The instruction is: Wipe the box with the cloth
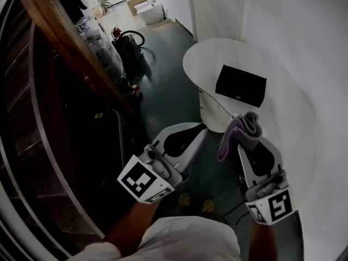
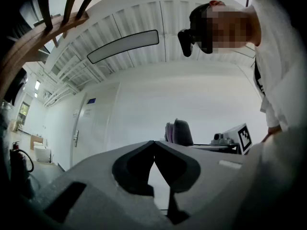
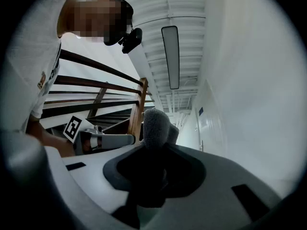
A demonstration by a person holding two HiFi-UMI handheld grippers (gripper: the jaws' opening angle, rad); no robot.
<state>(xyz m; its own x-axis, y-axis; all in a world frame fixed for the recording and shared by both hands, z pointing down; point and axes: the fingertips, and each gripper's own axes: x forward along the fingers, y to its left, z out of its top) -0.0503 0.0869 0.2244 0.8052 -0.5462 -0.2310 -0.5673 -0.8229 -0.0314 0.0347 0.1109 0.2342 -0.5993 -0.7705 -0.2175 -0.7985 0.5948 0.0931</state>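
Lying flat on the white table (image 1: 202,58), the box (image 1: 241,86) is showing its black top to the head view. Its long axis is running from left to right, with the right end dipping a little toward the person. It is closed, so I cannot tell what it is containing, and nothing is resting on it. The cloth (image 1: 243,130) is hanging on the person's side of the box, near it but not touching it. It is a grey-purple folded bundle, and the right gripper (image 1: 252,145) is clamping it; in the right gripper view the jaws are pressing on the bundle, which is standing up between them. The box is lying almost straight ahead of these jaws, so I judge the coming move is asking for a reach forward and down onto the top, then strokes along the long axis. The left gripper (image 1: 197,131) is waiting farther off, to the left over the dark floor, with its jaws meeting at the tips and holding nothing. Far behind, the cartons (image 1: 142,5) are too small to tell their contents.
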